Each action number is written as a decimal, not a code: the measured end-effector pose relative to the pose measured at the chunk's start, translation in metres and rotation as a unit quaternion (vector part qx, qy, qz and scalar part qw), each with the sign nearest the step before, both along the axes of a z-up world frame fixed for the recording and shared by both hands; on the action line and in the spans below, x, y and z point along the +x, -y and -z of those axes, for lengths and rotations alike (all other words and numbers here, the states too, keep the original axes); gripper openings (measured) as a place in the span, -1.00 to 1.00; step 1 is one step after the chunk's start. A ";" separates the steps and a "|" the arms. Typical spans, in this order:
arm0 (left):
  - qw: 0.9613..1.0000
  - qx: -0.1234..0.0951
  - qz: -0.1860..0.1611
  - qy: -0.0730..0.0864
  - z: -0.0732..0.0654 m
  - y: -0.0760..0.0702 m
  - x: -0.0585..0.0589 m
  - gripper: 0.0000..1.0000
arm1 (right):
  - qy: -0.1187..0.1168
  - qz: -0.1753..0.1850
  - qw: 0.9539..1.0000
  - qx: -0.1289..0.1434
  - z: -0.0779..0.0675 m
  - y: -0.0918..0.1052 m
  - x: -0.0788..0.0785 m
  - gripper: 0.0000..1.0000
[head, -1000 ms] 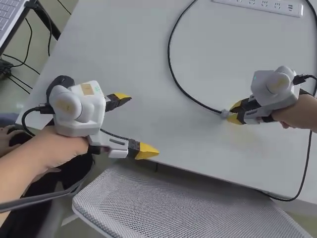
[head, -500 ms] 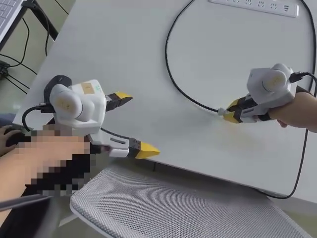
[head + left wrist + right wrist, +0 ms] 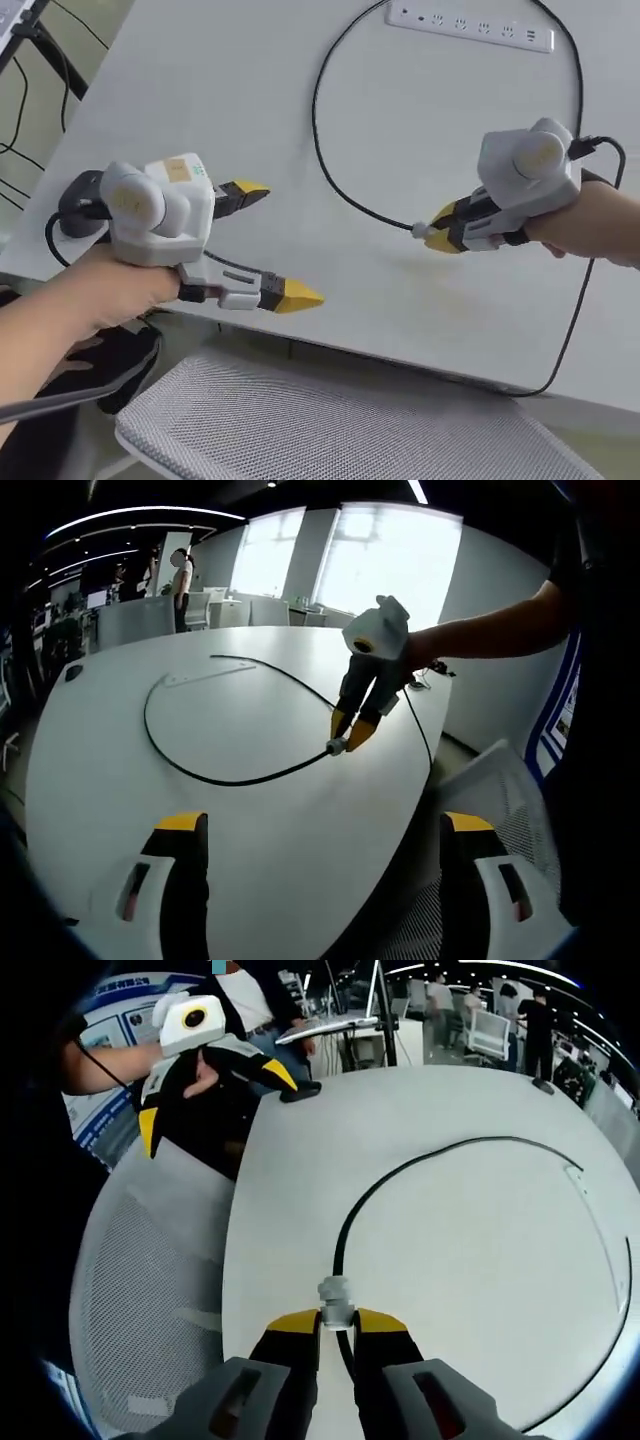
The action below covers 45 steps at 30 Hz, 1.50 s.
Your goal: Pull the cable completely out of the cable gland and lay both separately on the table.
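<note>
The cable gland (image 3: 337, 1302) sits at about 3 o'clock from the middle of the head view, low over the table (image 3: 250, 90); we cannot tell whether it touches the top. The black cable (image 3: 341, 1240) is still threaded through it. One stretch leaves the front of the cable gland and sweeps in a wide loop toward 12 o'clock, and the other runs back between the jaws that hold it. Those jaws belong to the right gripper (image 3: 440, 232), drawn narrow and pinched on the rear of the cable gland, whose white body pokes out past the yellow tips. The left gripper (image 3: 285, 243) hangs at about 8 o'clock, well apart from the cable, over the table's near edge and the mesh chair (image 3: 350, 420), with its jaws spread wide and nothing between them. A power strip (image 3: 470, 27) lies at 1 o'clock on the far side.

We judge the task barely begun. One part is gripped, but the cable has not been drawn out and nothing is laid down apart. What we think remains is taking the cable with the free gripper, pulling the two apart and setting each down.
</note>
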State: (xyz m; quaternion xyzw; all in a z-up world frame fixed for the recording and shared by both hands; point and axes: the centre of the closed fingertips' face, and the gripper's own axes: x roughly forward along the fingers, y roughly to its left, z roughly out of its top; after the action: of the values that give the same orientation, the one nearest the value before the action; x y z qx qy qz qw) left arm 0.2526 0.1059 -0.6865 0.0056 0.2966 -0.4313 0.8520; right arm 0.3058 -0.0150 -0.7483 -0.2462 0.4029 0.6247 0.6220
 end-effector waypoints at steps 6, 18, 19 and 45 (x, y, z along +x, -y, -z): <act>1.000 -0.007 0.021 0.016 -0.010 0.018 0.015 0.92 | 0.003 -0.014 1.000 0.010 -0.023 -0.004 -0.009 -0.88; 0.997 -0.026 0.065 0.016 -0.013 0.057 0.025 0.88 | 0.014 -0.042 0.999 0.020 -0.056 -0.010 -0.029 -0.88; 0.997 -0.029 0.066 0.016 -0.013 0.059 0.026 0.87 | 0.015 -0.044 0.999 0.020 -0.058 -0.010 -0.031 -0.88; 0.985 -0.105 0.137 -0.010 -0.020 0.114 0.013 0.18 | 0.068 -0.086 0.994 0.031 -0.084 -0.007 -0.056 -0.89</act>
State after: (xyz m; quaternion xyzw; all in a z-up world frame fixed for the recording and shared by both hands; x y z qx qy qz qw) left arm 0.2661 -0.0084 -0.6665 -0.0473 0.2545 -0.5729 0.7777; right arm 0.2495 -0.0081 -0.6641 -0.3025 0.3175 0.6696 0.5994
